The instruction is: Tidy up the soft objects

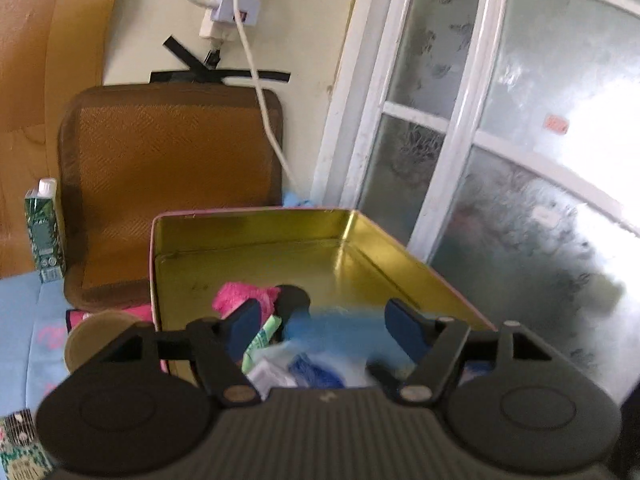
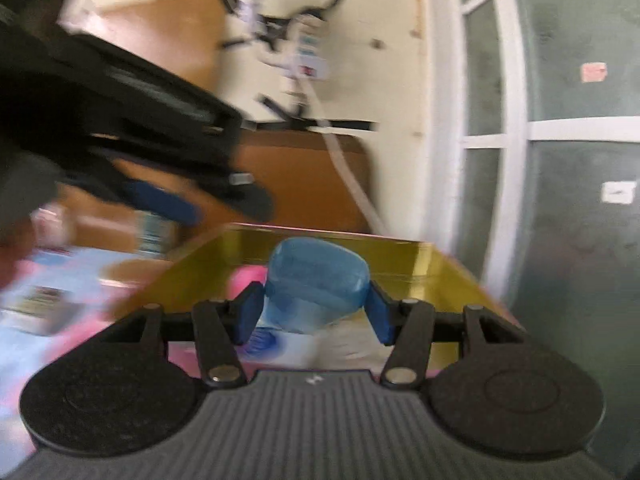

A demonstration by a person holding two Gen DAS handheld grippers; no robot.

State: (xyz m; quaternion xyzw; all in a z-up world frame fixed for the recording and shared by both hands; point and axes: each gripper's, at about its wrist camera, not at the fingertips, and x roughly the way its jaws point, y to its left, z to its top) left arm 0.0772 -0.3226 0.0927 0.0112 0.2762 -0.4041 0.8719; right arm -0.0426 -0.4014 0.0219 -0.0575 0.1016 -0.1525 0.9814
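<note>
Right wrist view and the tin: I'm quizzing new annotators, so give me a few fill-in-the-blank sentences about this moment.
1. The right gripper is shut on a soft ____ object.
2. The left gripper has its jaws ____.
3. Inside, the tin box is ____ in colour.
4. The pink cloth lies ____ the tin box.

Missing words: blue; open; gold; inside

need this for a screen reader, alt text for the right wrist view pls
The right gripper is shut on a soft blue pack, held over an open gold-lined tin that already holds a pink item. The left gripper blurs past at upper left, before a cream wall and a white-framed window.
</note>
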